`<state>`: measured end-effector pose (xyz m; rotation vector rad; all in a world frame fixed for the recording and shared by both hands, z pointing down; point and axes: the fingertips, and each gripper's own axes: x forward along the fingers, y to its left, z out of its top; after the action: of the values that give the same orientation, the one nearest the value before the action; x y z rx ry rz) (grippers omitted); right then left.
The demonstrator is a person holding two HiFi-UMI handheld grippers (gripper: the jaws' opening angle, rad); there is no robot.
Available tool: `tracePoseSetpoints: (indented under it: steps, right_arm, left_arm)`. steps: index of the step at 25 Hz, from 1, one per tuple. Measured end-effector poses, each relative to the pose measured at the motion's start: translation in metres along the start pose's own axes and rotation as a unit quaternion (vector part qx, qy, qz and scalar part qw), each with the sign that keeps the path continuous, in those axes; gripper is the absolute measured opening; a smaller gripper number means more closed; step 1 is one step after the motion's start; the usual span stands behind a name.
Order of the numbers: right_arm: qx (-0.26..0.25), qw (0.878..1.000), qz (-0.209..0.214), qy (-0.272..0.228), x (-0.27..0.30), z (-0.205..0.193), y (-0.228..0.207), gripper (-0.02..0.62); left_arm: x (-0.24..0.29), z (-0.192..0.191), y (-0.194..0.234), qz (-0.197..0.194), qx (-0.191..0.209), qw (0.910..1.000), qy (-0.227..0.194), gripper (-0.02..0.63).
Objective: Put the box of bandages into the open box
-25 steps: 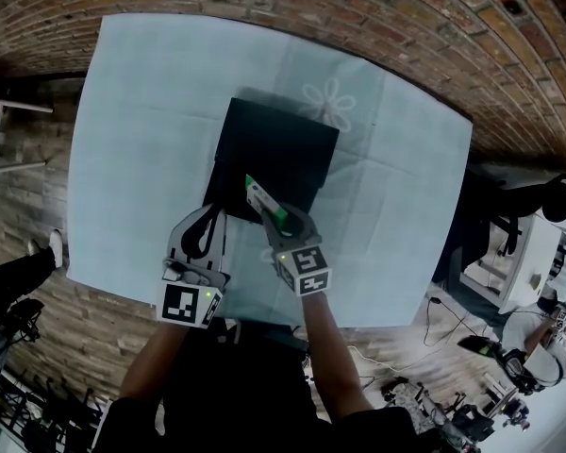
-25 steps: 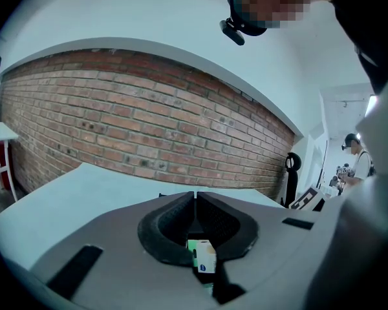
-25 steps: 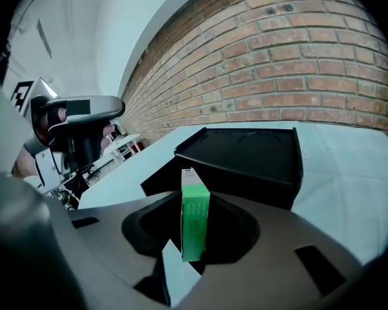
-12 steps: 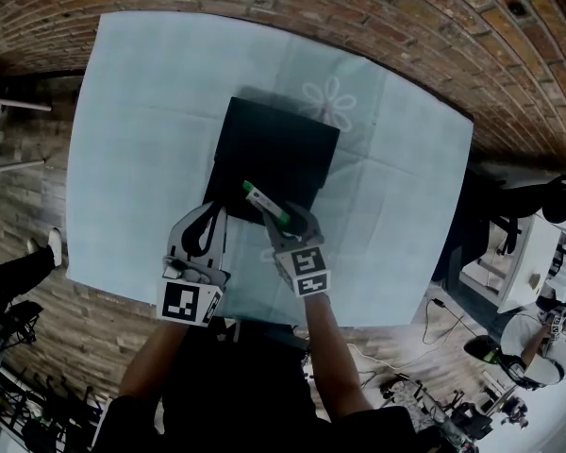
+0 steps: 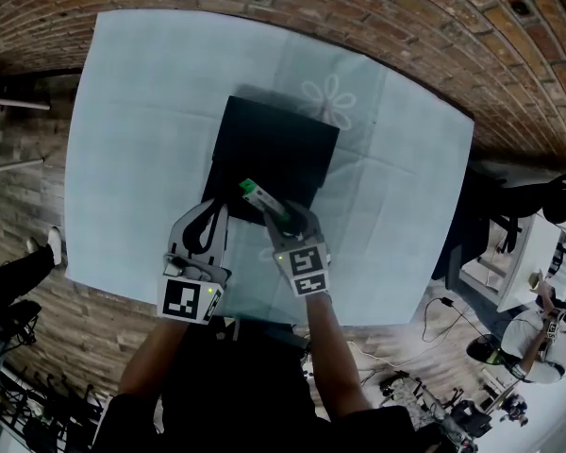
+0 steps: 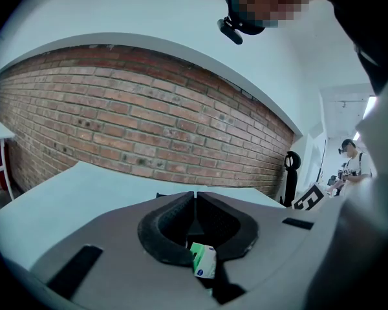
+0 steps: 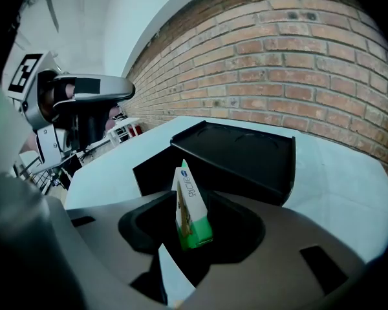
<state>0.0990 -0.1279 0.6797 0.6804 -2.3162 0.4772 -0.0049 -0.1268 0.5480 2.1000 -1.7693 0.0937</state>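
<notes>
Bandage box (image 5: 260, 199), white and green, stands on edge between the jaws of the right gripper (image 5: 283, 213). Those jaws have just been opening and now stand wide, with clear gaps on both sides of the carton. It sits at the near edge of the open black box (image 5: 274, 144) on the pale blue table (image 5: 141, 111); whether it rests on the box floor is unclear. The dark interior shows no other contents. Left gripper (image 6: 194, 196) has its jaw tips together, just beside.

Bright even light, fisheye-warped edges
</notes>
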Motion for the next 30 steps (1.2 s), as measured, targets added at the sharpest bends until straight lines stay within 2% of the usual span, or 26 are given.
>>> tracePoseSetpoints:
  steps: [14,19,24,30]
  right_arm:
    - [-0.069,0.997,-0.014,0.037,0.005,-0.007,-0.006,0.158]
    - [-0.071,0.996,-0.021,0.041,0.005,-0.008,-0.01,0.158]
    - [-0.102,0.993,-0.028,0.056,0.006,-0.01,-0.008,0.158]
    - [-0.101,0.993,-0.029,0.058,0.006,-0.012,-0.009,0.158]
  left_arm:
    - [0.003,-0.003,-0.003,-0.002,0.002,1.0,0.002,0.04]
    - [0.003,-0.002,-0.002,-0.002,0.0,1.0,0.001,0.04]
    - [0.001,-0.002,0.0,-0.001,0.0,1.0,0.0,0.04]
    - [-0.002,-0.005,0.0,0.001,-0.003,1.0,0.001,0.04]
